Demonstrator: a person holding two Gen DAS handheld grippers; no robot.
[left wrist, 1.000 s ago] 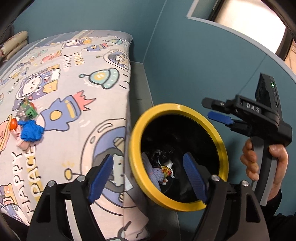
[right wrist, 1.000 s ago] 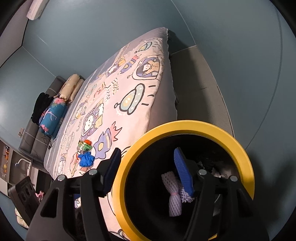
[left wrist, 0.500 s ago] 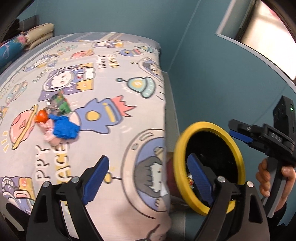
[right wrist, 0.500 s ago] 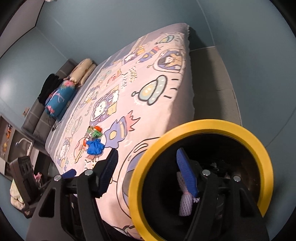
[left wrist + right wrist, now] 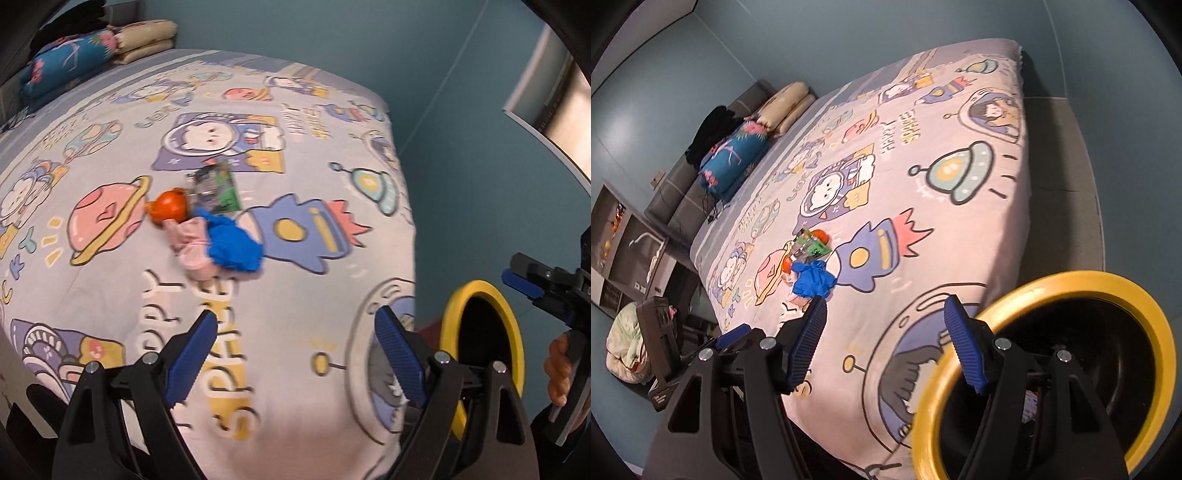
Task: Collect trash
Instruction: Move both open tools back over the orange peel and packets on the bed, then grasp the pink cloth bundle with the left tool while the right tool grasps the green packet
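Both grippers tilt down over the foot end of the bed (image 5: 110, 295), each held by the person from behind. The left gripper (image 5: 295, 354) hangs above the cartoon sheet with its blue pads (image 5: 190, 356) spread wide and nothing between them but bare printed fabric; it touches nothing. The right gripper (image 5: 882, 343) leans the same way, its blue fingers (image 5: 964, 350) parted at a middling width and likewise released, gripping nothing. In the left wrist view the right gripper shows at about 3 o'clock, with a hand (image 5: 559, 373) curled round its grey handle. In the right wrist view the left gripper's black body sits low at about 8 o'clock. The trash lies in one small heap on the sheet, well apart from both sets of fingers: a crumpled blue glove (image 5: 234, 245), a pink bundle (image 5: 190, 243) touching it, an orange piece (image 5: 170, 205) at the bundle's far end, and a green printed wrapper (image 5: 218, 188) just beyond. From the left gripper the heap sits at roughly 11 o'clock. The bin (image 5: 1145, 306), black inside with a yellow rim, stands just beside the bed's corner, at about 4 o'clock in the right wrist view, with some scraps dimly visible inside. Pillows (image 5: 783, 105) are stacked at the far end.
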